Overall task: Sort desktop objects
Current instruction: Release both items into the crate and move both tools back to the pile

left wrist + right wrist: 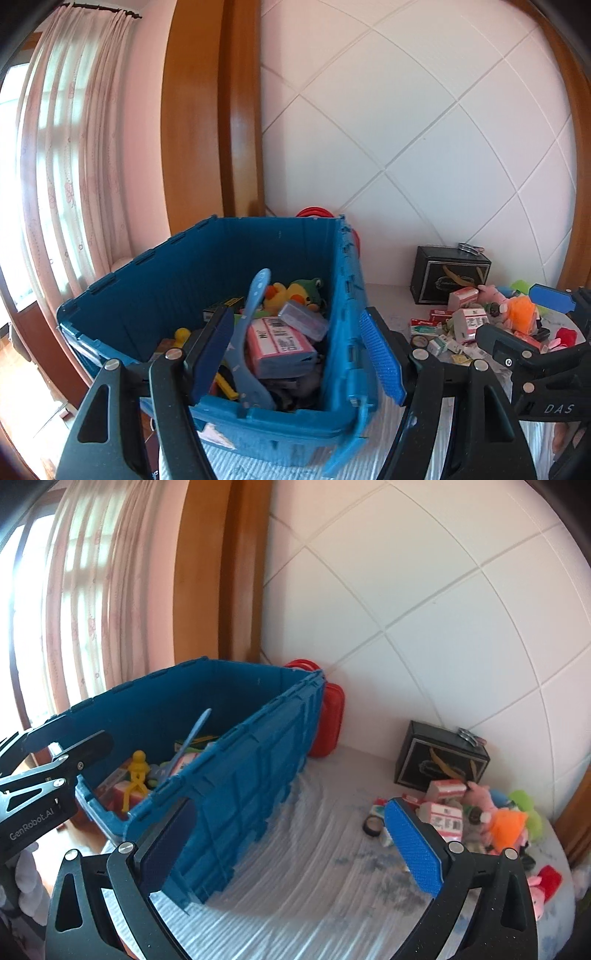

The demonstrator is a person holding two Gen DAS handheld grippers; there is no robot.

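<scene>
A blue plastic crate (177, 280) stands on the striped cloth; it also shows in the right wrist view (251, 775). Inside lie a pink box (277, 345), a clear case (303, 319), a light blue shoehorn (243, 332), a yellow duck toy (286, 293) and a yellow figure (135, 779). My left gripper (295, 354) is open and empty, hovering over the crate's near right corner. My right gripper (291, 842) is open and empty, right of the crate above the cloth. A pile of small boxes (445, 812) and plush toys (506, 823) lies at the right.
A black box (439, 758) stands by the white panelled wall with a metal clip on top. A red case (328, 720) leans behind the crate. A roll of black tape (373, 825) lies near the pile. Curtains and a wooden frame are at the left.
</scene>
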